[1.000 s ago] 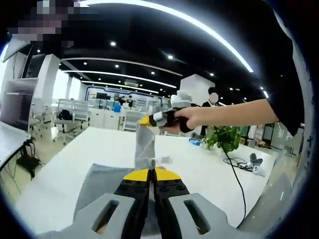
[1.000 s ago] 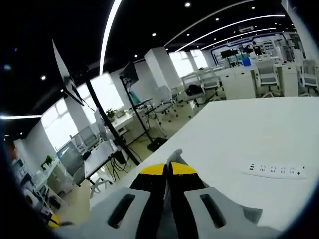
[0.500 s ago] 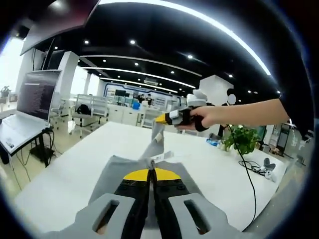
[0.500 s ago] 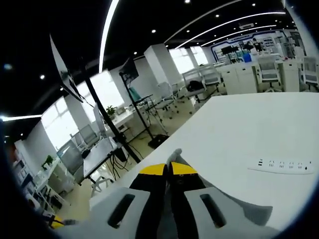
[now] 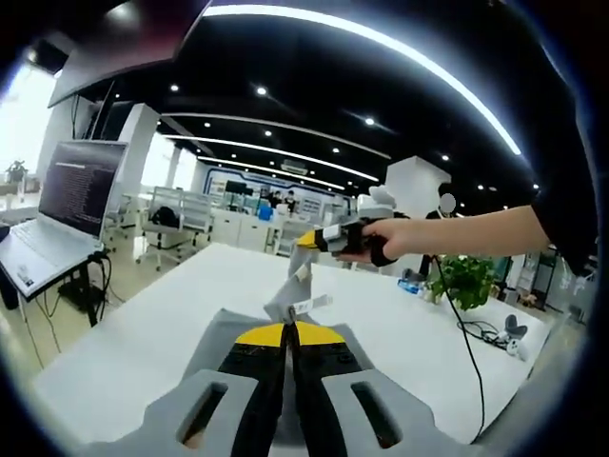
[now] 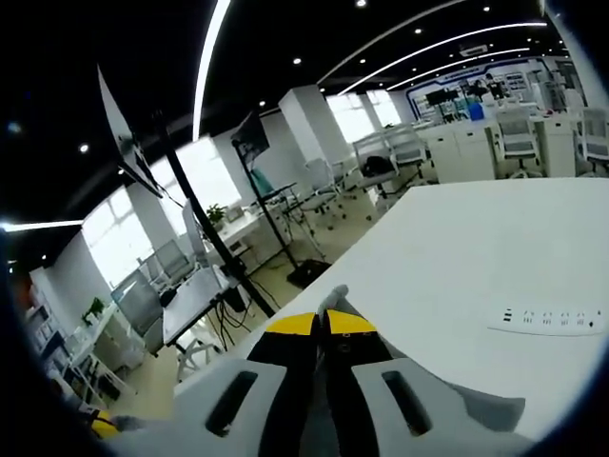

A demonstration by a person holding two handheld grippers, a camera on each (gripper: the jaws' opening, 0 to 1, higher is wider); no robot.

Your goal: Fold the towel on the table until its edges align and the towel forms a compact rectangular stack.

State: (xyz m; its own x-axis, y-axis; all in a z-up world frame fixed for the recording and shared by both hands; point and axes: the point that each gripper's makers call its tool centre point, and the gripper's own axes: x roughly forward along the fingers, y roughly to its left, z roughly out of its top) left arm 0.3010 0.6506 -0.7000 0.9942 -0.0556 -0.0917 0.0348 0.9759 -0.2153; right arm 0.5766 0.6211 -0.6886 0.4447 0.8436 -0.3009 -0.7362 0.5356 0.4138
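The grey towel (image 5: 221,335) hangs lifted above the white table (image 5: 143,328). My left gripper (image 5: 290,333) is shut on one part of it, yellow tips pressed together. A narrow twisted stretch of towel (image 5: 293,286) rises from there to my right gripper (image 5: 309,239), which a hand (image 5: 376,238) holds out ahead. In the right gripper view, my right gripper (image 6: 321,324) is shut on a towel corner (image 6: 334,296) that pokes past the tips. More grey cloth (image 6: 495,411) sags at the lower right.
A laptop (image 5: 67,205) stands on a stand left of the table. A potted plant (image 5: 466,278) and a black cable (image 5: 468,357) are at the far right end. A white power strip (image 6: 552,321) lies on the table (image 6: 457,248). Office chairs and desks lie beyond.
Both grippers keep their hold on the towel. The left view has swung left, bringing the laptop in. The stretch of towel between the grippers looks shorter than before.
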